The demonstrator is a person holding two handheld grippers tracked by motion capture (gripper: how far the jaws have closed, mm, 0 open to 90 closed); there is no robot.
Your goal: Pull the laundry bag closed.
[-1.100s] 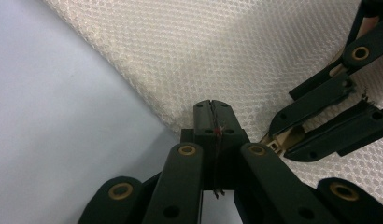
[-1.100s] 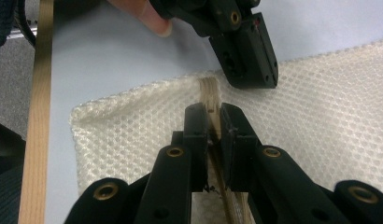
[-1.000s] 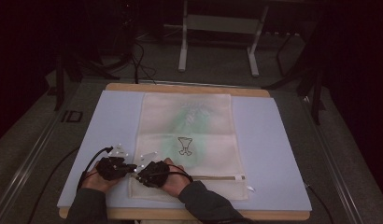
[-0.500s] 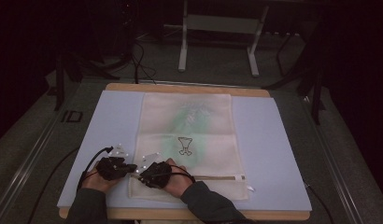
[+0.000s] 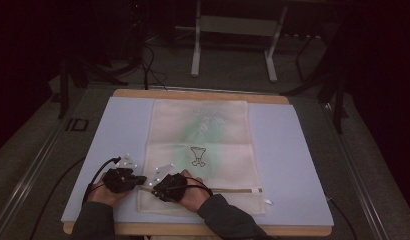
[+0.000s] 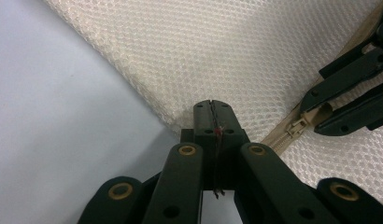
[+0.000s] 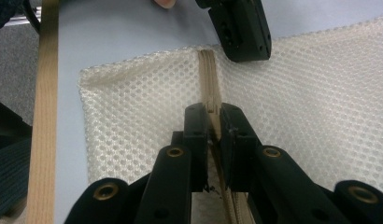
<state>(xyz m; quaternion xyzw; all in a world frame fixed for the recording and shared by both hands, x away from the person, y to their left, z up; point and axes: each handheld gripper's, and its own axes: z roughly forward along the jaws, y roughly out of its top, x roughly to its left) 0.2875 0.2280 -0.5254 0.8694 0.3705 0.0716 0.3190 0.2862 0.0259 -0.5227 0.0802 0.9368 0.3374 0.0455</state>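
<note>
Mesh bag flat on mat, mat on table, zipper apparently along near edge

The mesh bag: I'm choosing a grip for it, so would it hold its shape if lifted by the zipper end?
Probably not. The mesh bag lies flat and limp on the mat, so it would likely drape. Its open weave looks light. The zipper tape, pinched by the right gripper, seems the firmest hold.

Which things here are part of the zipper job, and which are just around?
In the job:
- cream mesh zip bag
- its beige zipper
- left gripper, shut on the bag's edge
- right gripper, shut on the zipper pull

Just around:
- pale blue mat
- wooden board
- metal stand
</note>
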